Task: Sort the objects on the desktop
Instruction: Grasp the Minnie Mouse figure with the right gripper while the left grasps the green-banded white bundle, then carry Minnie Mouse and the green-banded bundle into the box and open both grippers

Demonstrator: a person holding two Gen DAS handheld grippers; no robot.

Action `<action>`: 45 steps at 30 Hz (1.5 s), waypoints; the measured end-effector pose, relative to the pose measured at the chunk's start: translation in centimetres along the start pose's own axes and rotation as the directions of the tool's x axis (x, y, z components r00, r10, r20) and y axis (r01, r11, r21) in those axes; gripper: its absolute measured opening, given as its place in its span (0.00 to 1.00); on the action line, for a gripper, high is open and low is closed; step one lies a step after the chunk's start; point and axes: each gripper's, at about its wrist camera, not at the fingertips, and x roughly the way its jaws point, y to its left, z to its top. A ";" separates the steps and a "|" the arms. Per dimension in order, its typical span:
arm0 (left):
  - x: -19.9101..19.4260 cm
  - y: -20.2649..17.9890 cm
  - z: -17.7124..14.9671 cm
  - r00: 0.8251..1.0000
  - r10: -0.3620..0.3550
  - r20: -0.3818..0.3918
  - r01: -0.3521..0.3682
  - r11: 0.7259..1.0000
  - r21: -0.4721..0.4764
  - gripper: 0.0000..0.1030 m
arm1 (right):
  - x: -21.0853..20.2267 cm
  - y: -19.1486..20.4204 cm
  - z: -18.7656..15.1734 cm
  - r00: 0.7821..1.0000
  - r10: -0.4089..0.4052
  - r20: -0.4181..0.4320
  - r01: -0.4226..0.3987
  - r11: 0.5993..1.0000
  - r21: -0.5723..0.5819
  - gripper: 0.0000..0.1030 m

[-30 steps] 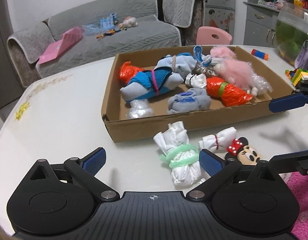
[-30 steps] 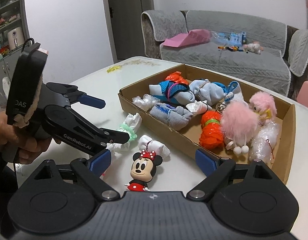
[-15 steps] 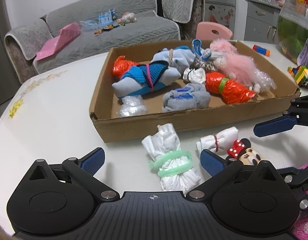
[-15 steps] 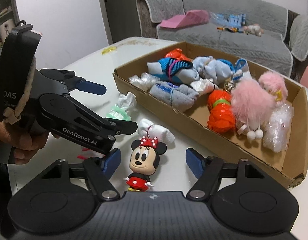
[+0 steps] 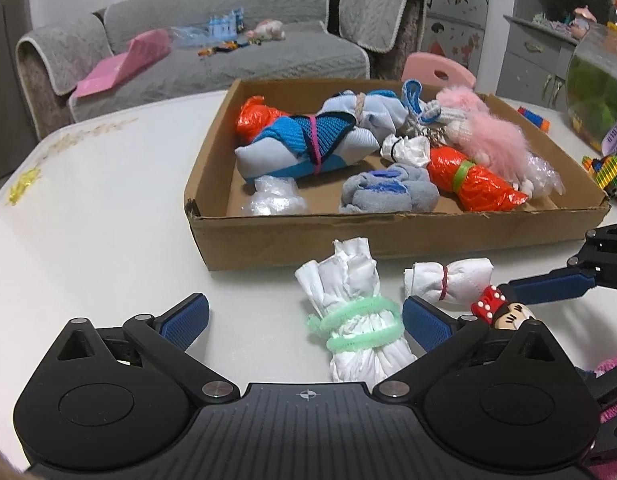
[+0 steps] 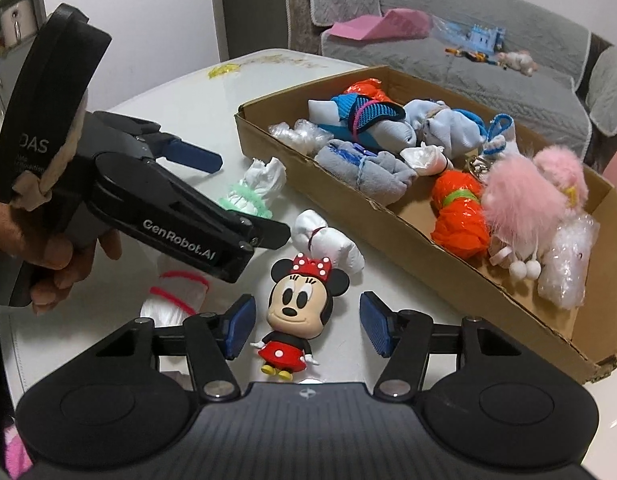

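Step in hand, by the look of it: grasping the Minnie figurine (image 6: 296, 312), lower centre of the right wrist view, lying flat on the white table (image 6: 196, 92) with the head toward the box.

Left of frame: left gripper (image 6: 244, 196), held in a hand (image 6: 56, 248), spread wide and grasping nothing, hovering over the white bundle with green tie (image 6: 248, 196). Better kept there, clear of the closing pads.

Centre: right gripper (image 6: 302, 330) closing, pads either side of the figurine's lower head and neck, a visible gap on both sides, not yet pressing. Best to square the pads on the broad head rather than the narrow red dress; smooth, hard, rounded plastic, likely to squirt out of an off-centre pinch. Worth watching the ears and bow, which protrude and could catch. Just above, a small white bundle with red band (image 6: 328, 244), soft, nearly touching the bow; easy to nudge.

Lower left: another crinkly white bundle, red tie (image 6: 176, 300), partly hidden behind the left finger.

Right: shallow cardboard box (image 6: 408, 240), frayed at the near corner, holding tied socks, fluffy pink pompoms (image 6: 524, 196), crumpled orange plastic (image 6: 460, 212) and clear film.
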 end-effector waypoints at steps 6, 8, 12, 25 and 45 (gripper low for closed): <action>0.1 -0.1 0.3 1.000 0.003 -0.020 -0.003 1.000 -0.002 0.99 | -0.1 -0.1 0.1 1.000 0.004 0.004 -0.004 1.000 0.006 0.33; -0.1 -0.3 0.3 1.000 -0.004 -0.015 0.004 1.000 0.000 0.94 | -0.2 -0.2 0.1 1.000 0.007 0.006 -0.007 1.000 0.011 0.29; -0.9 -1.2 0.3 0.999 -0.041 0.007 0.041 0.999 0.029 0.59 | -0.1 -0.4 0.2 1.000 0.005 0.012 -0.005 1.000 0.019 0.29; -2.3 -1.6 0.5 0.994 -0.112 0.001 0.111 0.992 0.065 0.40 | -2.1 -2.7 0.4 0.992 0.085 0.095 -0.095 0.990 0.105 0.28; -6.9 2.2 3.5 0.980 -0.013 0.199 0.019 0.999 -0.031 0.40 | -6.4 -7.3 1.5 0.967 -0.057 0.249 0.010 0.983 0.184 0.29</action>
